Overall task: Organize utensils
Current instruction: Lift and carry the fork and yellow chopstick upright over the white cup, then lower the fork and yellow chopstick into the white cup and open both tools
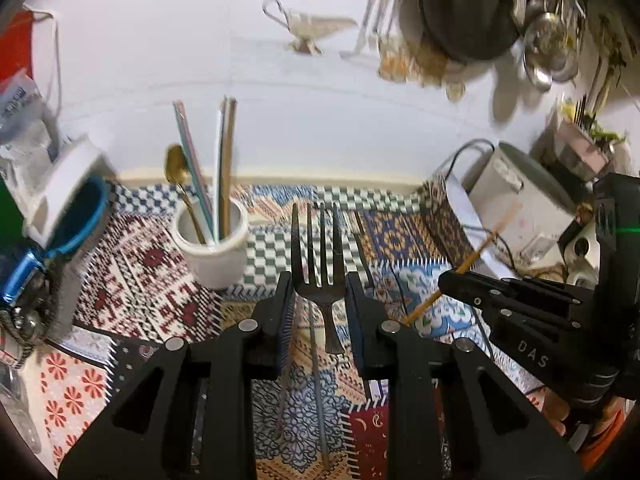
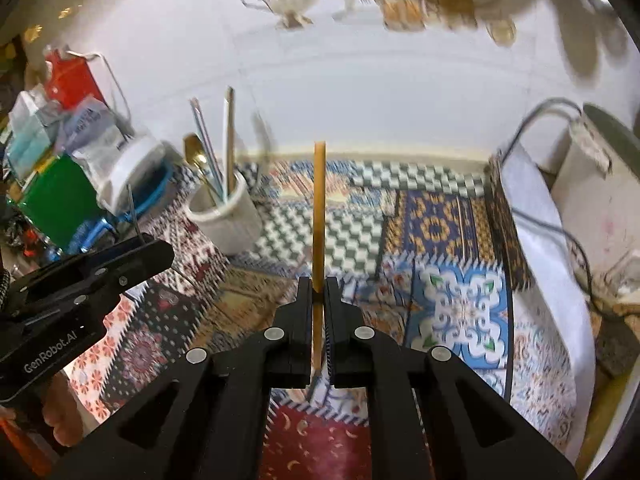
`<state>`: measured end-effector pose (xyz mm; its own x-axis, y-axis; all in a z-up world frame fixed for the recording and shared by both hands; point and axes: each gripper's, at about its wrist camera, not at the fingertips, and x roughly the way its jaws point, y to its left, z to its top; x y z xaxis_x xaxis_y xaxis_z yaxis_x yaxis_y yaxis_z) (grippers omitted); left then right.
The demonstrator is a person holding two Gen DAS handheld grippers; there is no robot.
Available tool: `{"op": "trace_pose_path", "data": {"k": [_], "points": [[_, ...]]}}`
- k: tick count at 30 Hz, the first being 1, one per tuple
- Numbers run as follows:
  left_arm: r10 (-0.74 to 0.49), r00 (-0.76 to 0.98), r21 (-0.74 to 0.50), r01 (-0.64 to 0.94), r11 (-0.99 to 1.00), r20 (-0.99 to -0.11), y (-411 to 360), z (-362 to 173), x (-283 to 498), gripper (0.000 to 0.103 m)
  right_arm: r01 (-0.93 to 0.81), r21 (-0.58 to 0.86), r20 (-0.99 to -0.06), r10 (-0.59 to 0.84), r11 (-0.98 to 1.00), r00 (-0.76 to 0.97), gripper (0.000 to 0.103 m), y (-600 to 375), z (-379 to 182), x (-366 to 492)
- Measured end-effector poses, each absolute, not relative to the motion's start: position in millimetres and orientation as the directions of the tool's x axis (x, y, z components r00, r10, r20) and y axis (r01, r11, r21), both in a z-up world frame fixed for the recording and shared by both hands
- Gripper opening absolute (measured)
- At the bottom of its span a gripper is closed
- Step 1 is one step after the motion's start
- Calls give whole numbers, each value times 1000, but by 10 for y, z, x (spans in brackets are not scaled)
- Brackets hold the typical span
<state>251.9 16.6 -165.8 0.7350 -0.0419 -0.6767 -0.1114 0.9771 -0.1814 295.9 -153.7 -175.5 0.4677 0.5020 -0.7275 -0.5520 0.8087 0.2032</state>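
Observation:
A white utensil cup [image 1: 214,242] stands on the patterned cloth and holds a gold spoon [image 1: 178,176] and several straws or sticks. It also shows in the right wrist view [image 2: 226,220]. My left gripper [image 1: 318,280] holds a dark metal fork [image 1: 318,264] between its pads, tines pointing forward, right of the cup. My right gripper [image 2: 319,284] is shut on a thin wooden chopstick [image 2: 319,208] that points up and forward. It also shows at the right of the left wrist view [image 1: 448,280].
A patchwork patterned cloth [image 2: 436,232] covers the table. A blue mug and bags [image 2: 80,184] crowd the left. A white appliance with a cord [image 2: 592,184] stands at the right. Pots and hanging utensils [image 1: 500,12] sit by the white wall.

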Motion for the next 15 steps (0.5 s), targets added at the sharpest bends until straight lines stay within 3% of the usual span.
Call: {"op": "trace_pose_path", "data": {"k": [15], "points": [[86, 805, -193, -242, 951, -587, 797, -1049, 2487, 24, -665, 155, -622, 595, 730, 508, 5, -946, -1031, 3169]]}}
